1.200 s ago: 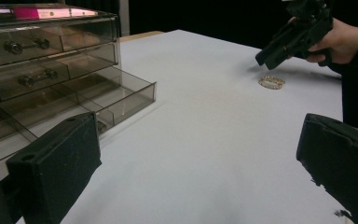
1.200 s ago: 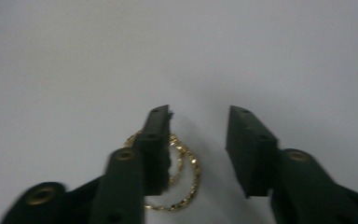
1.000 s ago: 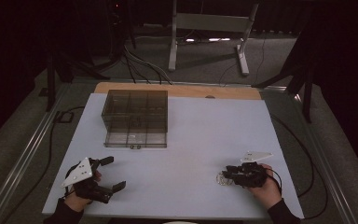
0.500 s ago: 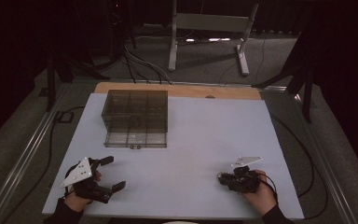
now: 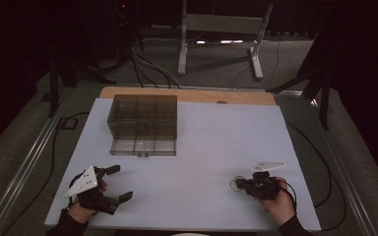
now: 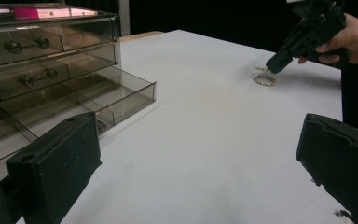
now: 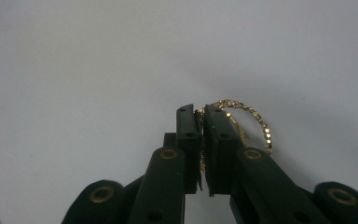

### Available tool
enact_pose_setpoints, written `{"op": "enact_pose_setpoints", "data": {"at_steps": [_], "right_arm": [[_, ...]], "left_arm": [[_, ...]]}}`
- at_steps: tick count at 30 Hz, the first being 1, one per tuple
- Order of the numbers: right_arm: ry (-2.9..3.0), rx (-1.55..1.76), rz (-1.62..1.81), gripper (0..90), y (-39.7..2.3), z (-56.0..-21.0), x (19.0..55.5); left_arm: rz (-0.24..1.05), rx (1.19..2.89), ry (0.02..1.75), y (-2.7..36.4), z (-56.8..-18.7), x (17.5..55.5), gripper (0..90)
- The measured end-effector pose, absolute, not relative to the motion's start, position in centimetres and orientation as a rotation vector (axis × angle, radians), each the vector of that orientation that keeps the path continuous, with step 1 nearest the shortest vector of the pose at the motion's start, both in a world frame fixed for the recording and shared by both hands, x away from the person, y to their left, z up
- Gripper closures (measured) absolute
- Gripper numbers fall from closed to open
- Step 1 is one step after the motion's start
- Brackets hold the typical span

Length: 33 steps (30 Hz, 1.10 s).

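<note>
From above, the white tabletop [image 5: 216, 142] sits in a dim room, with a strip of bare wood [image 5: 187, 95] showing along its far edge. Beyond it the grey floor [image 5: 216, 64] carries a white metal stand [image 5: 221, 29] and a tangle of dark cables [image 5: 147, 64], while black stand legs rise at both sides. A smoky clear drawer cabinet [image 5: 142, 124] stands on the far left part of the tabletop, its lowest drawer pulled out toward the near edge. Near the front left corner, the left tongs [image 5: 118, 184] rest in a hand with their jaws spread wide and nothing between them. Near the front right, the right tongs [image 5: 236, 184] point left, with a small ring of chain [image 5: 234, 185] at their tip.

From the left tongs' own camera, the two black jaws stand far apart at the bottom over bare white surface. The cabinet [image 6: 51, 65] fills the left side, with small dark items lying in its upper drawers. Far across the tabletop the right tongs [image 6: 276, 64] tilt down, tips touching a gold chain loop [image 6: 264, 79] lying on the surface.

From the right tongs' camera, the jaws are pressed nearly together, pinching the gold beaded chain [image 7: 256, 123], whose loop curves out to the right over the plain white tabletop [image 7: 98, 56]
</note>
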State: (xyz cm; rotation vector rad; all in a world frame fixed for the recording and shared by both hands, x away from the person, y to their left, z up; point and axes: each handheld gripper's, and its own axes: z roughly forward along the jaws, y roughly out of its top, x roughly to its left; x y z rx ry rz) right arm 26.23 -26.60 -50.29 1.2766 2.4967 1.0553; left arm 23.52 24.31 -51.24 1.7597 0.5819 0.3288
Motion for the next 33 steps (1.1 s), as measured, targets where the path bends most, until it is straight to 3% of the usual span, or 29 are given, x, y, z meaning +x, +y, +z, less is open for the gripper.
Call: {"op": "enact_pose_setpoints", "data": {"at_steps": [33], "right_arm": [[2.523,1.055,1.094,85.5,-22.5,-46.9,27.9]], "left_arm": [[0.317,1.752,0.582,24.3,-51.3,23.5,0.6]]}}
